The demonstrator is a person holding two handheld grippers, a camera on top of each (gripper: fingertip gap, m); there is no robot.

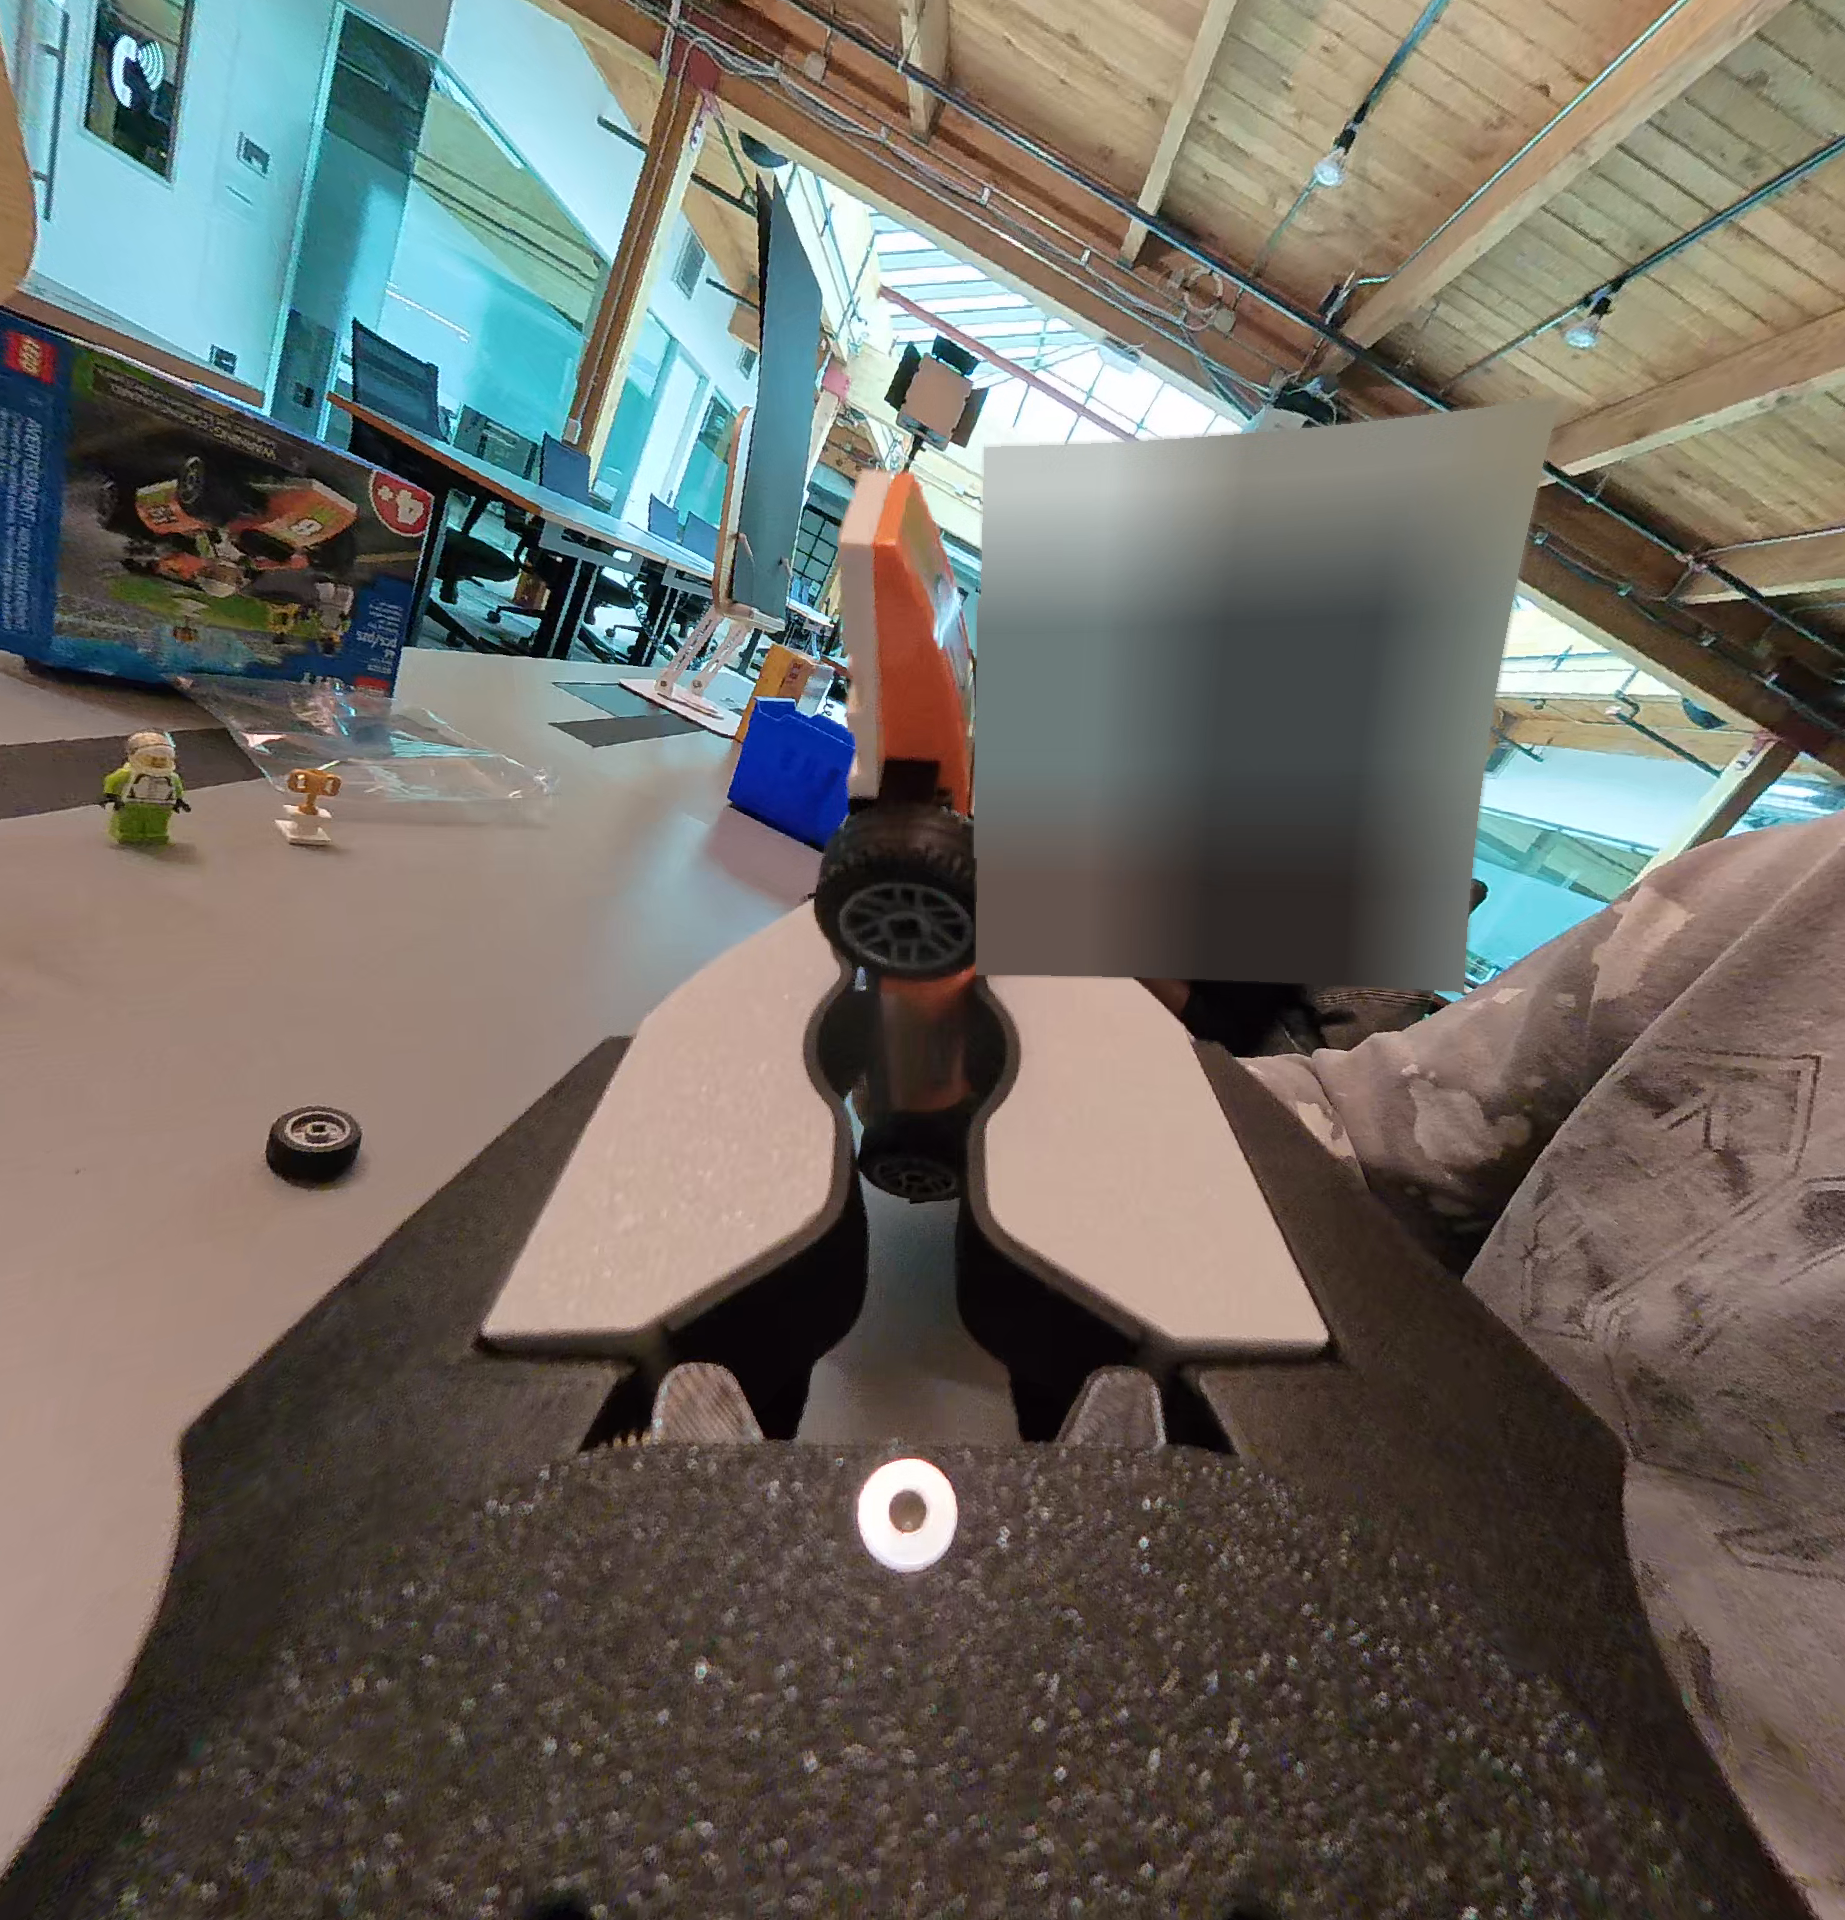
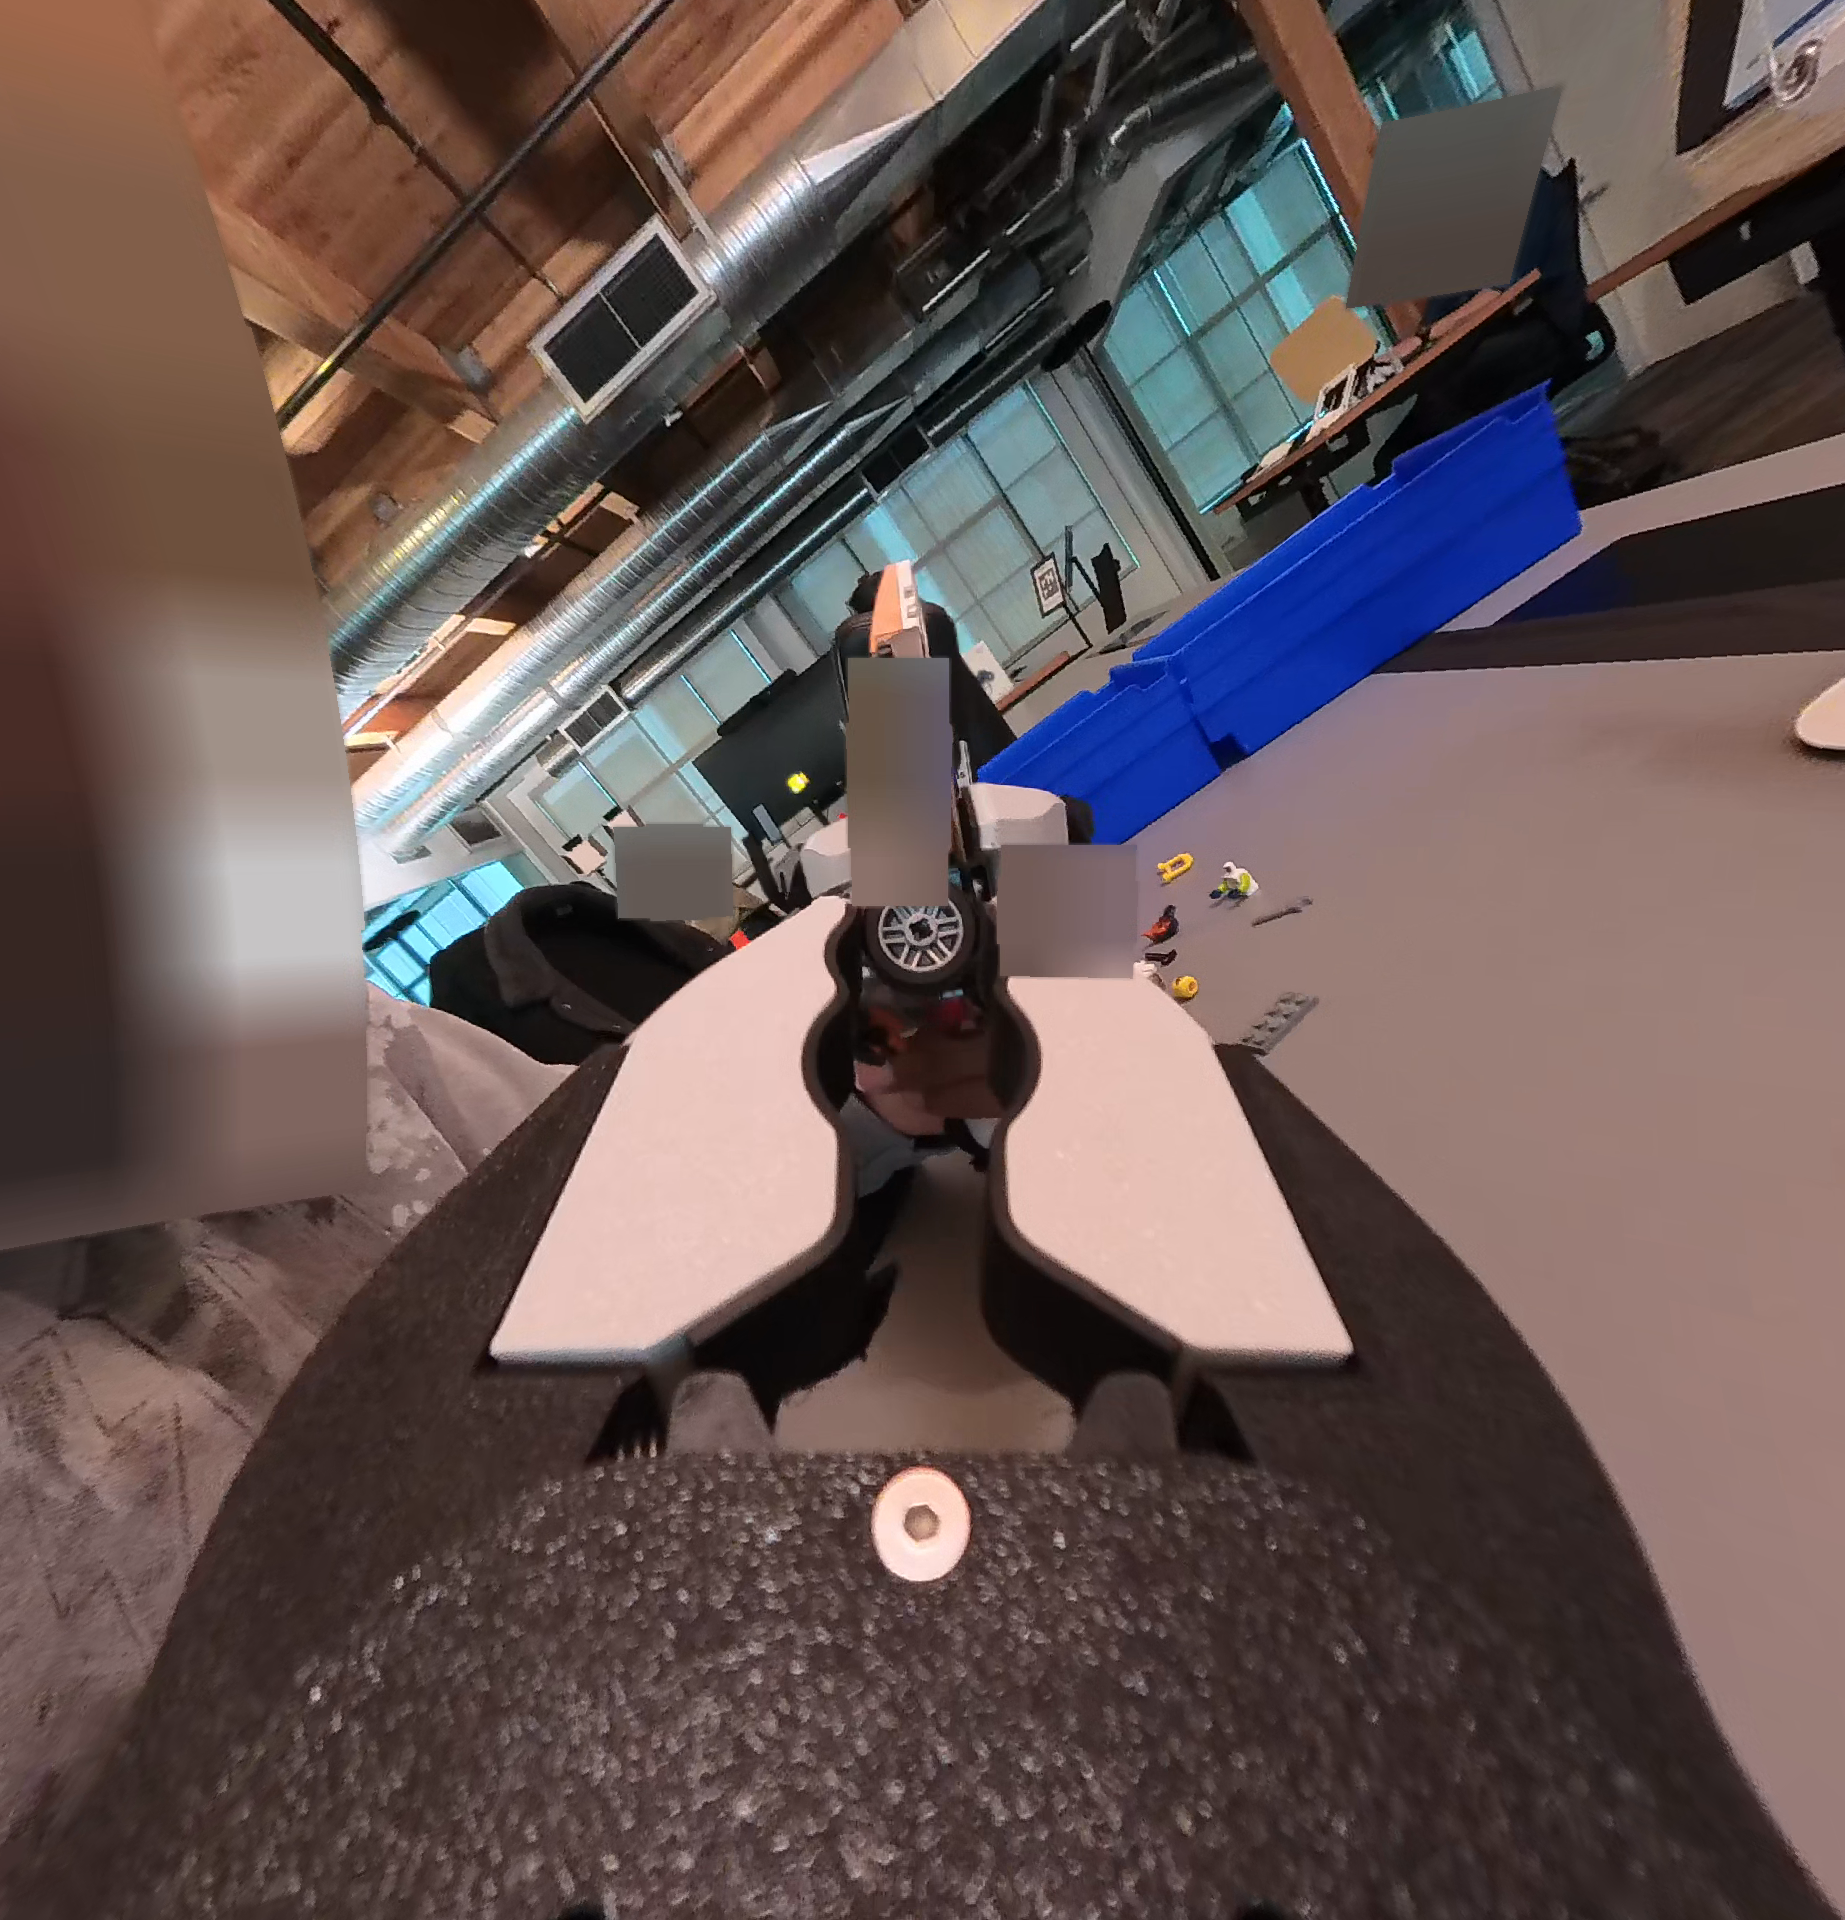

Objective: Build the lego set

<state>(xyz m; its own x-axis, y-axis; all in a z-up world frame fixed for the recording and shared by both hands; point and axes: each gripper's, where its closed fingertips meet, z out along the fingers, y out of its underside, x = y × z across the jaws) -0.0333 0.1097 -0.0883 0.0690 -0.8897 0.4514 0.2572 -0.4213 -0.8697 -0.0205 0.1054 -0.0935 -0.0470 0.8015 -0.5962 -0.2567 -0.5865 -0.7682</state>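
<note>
Evidently the left gripper [image 1: 913,1039] is clamped on the orange car [image 1: 913,644], upright above the table, while the right gripper [image 2: 918,997] pinches a wheel [image 2: 916,935] beside it; a loose wheel [image 1: 313,1143] lies near left.

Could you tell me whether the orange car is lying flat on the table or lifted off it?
Lifted: the left gripper clamps the orange car on end, clear of the table.

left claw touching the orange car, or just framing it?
Touching. In the left wrist view the left claw is closed on the orange car: both fingers press the chassis sides between its two wheels, holding it clear of the table.
</note>
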